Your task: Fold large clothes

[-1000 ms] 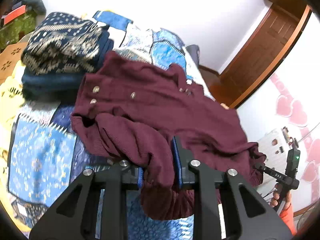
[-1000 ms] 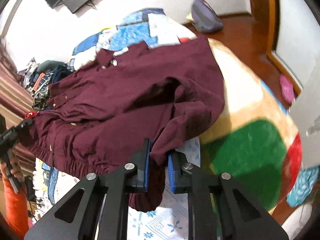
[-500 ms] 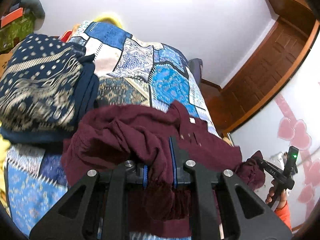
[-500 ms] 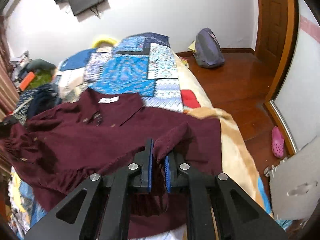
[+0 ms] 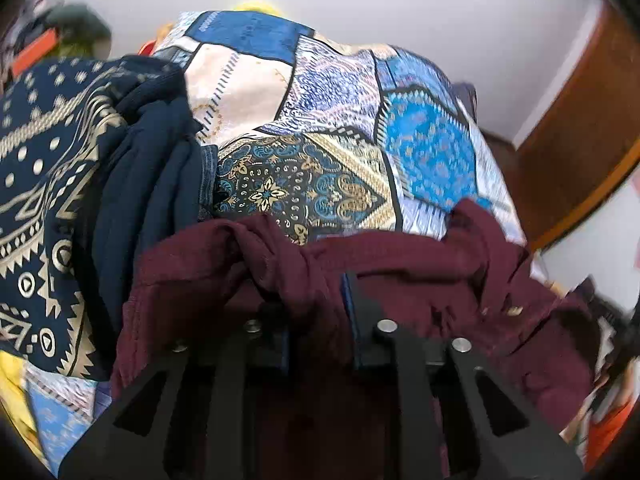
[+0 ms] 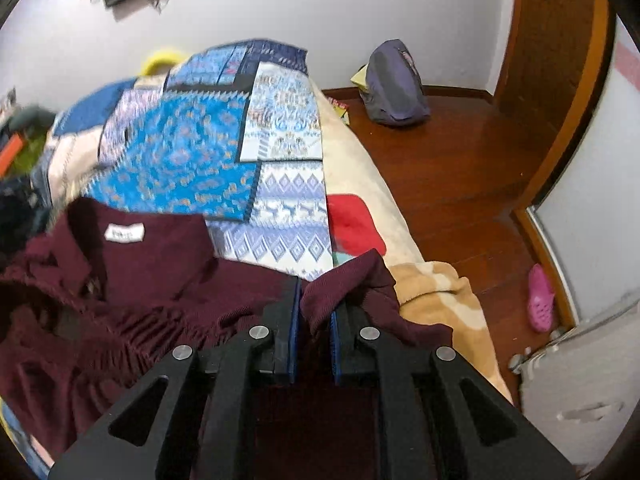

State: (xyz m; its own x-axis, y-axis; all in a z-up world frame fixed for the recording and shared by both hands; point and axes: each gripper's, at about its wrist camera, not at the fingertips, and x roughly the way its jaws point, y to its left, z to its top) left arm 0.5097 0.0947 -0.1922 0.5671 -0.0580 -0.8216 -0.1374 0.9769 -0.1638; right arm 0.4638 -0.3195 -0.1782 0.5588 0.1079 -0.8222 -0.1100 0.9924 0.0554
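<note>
Fold under way, not finished — the maroon shirt (image 6: 152, 280) lies bunched on the patchwork bedspread (image 5: 320, 128) with its collar ahead. The left gripper (image 5: 316, 320), its jaws just opening, has a thick roll between them; the right gripper (image 6: 314, 312) is nearly shut, pinching an edge. A stack of dark folded clothes (image 5: 80, 184) crowds left of the left jaws — bare quilt ahead of both.

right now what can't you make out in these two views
- Left wrist view: the maroon shirt's lower part is hidden behind the left gripper.
- Right wrist view: the label text is too small and blurred.
- Right wrist view: the shirt's hem is cut off under the right gripper.
</note>
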